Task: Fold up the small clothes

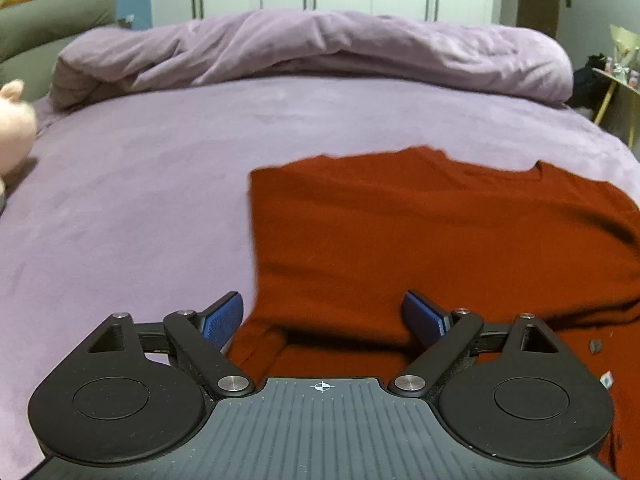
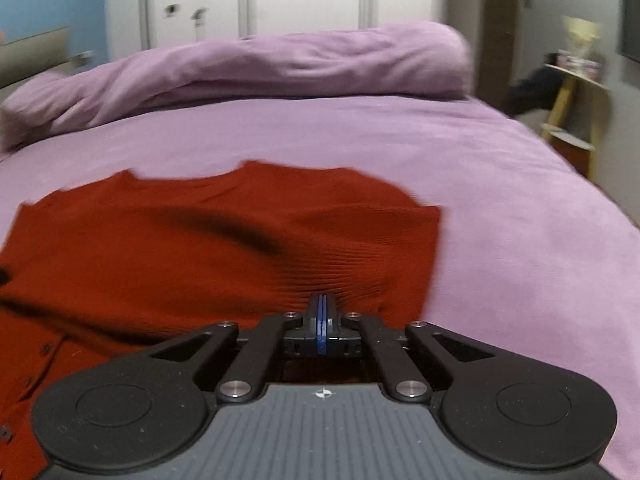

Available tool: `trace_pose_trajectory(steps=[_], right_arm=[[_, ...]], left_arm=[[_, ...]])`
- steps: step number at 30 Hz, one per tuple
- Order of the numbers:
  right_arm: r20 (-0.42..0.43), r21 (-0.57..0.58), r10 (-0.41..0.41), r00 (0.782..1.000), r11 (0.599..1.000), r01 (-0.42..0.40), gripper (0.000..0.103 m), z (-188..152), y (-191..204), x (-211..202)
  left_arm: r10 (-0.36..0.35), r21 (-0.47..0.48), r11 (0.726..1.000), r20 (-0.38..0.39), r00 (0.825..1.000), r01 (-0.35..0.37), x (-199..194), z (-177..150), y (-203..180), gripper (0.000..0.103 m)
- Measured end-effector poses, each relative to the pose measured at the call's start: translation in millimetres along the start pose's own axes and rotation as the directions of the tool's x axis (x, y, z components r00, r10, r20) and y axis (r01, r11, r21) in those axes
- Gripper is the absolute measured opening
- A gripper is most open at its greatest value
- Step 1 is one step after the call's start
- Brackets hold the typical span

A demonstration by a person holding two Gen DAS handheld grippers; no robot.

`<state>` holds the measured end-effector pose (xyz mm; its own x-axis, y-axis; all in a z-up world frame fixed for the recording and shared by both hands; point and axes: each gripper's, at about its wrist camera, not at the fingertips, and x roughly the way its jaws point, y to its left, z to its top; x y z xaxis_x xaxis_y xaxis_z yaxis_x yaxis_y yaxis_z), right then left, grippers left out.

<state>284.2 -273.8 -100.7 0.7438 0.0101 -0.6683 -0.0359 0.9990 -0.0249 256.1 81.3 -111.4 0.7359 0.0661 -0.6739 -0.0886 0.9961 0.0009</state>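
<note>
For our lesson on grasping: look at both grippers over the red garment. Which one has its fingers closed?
The right gripper: its blue pads meet, seemingly pinching the red knit garment. The left gripper has its jaws wide apart above the cloth.

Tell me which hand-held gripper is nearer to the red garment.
Right. The right hand-held gripper is shut on the red garment; the left hand-held gripper hangs open over its near edge.

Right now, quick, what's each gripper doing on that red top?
Left gripper: open, over the near edge of the red knit top, holding nothing.
Right gripper: closed, apparently pinching the top's fabric.
</note>
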Motion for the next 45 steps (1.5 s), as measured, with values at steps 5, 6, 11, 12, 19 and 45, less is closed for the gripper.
trace_pose_trajectory(steps=[5, 6, 11, 12, 19, 45], right_arm=[[-0.022, -0.07, -0.148, 0.989, 0.987, 0.146, 0.008, -6, 9, -34], [-0.037, -0.03, -0.133, 0.99, 0.991, 0.132, 0.013, -13, 1, -45], [-0.167, 0.195, 0.1, 0.981, 0.979, -0.067, 0.032, -63, -38, -134], [-0.19, 0.211, 0.105, 0.976, 0.975, -0.064, 0.034, -75, -43, -150], [-0.286, 0.293, 0.157, 0.945, 0.953, -0.069, 0.037, -126, -58, -227], [-0.082, 0.603, 0.464, 0.882, 0.728, -0.327, 0.004, -113, -89, -214]], left_arm=[[0.026, 0.012, 1.0, -0.063, 0.998, -0.026, -36, -31, 30, 0.091], [0.016, 0.015, 1.0, -0.063, 0.998, -0.016, -50, -42, 37, 0.091], [0.009, -0.023, 1.0, -0.115, 0.993, -0.011, -119, -89, 73, 0.091], [-0.002, -0.051, 0.999, -0.13, 0.992, -0.005, -131, -96, 81, 0.091], [-0.188, -0.289, 0.95, -0.234, 0.954, 0.117, -175, -143, 114, 0.08], [-0.482, -0.427, 0.803, -0.055, 0.875, 0.415, -180, -77, 118, 0.009]])
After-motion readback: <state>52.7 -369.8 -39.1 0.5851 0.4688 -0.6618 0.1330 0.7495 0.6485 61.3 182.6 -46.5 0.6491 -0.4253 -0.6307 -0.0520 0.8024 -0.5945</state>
